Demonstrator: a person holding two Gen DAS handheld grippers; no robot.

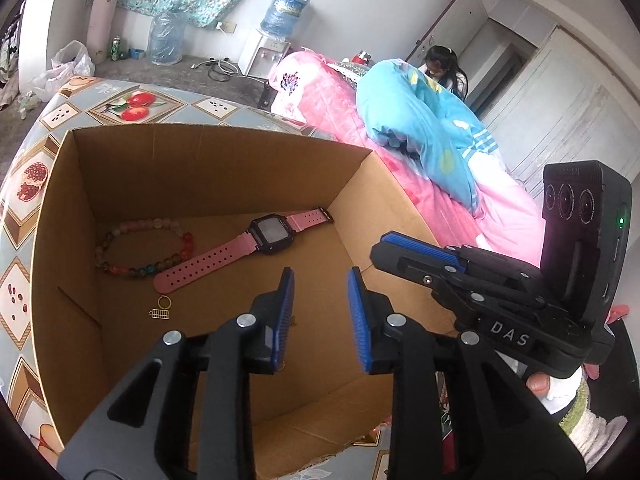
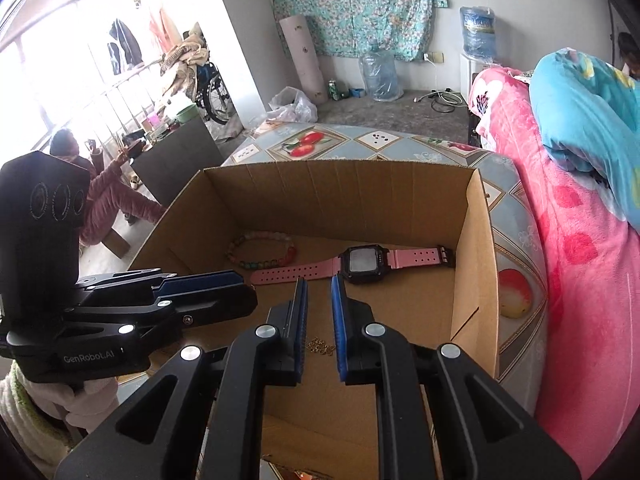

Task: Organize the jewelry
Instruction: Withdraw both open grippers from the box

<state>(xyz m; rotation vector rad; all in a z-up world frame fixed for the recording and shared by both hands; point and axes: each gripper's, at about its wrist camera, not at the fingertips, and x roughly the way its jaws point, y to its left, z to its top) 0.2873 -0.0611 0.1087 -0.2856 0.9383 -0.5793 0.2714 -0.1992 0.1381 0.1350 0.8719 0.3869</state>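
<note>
Cardboard box [image 1: 208,168]: watch [image 1: 272,234], bead bracelet [image 1: 120,248], gold chain [image 2: 320,347]. Left gripper [image 1: 320,280] fingers parted, empty; right gripper [image 2: 319,284] fingers narrowly apart, empty. Lay pieces apart, untangled.

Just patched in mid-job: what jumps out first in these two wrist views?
An open cardboard box fills both views, standing on a fruit-patterned tablecloth. On its floor lie a pink watch and, to its left, a multicoloured bead bracelet, with a small gold charm nearer the camera. Both tongs hang over the box, the left parted and empty, and a fine gold chain shows between the right.
</note>
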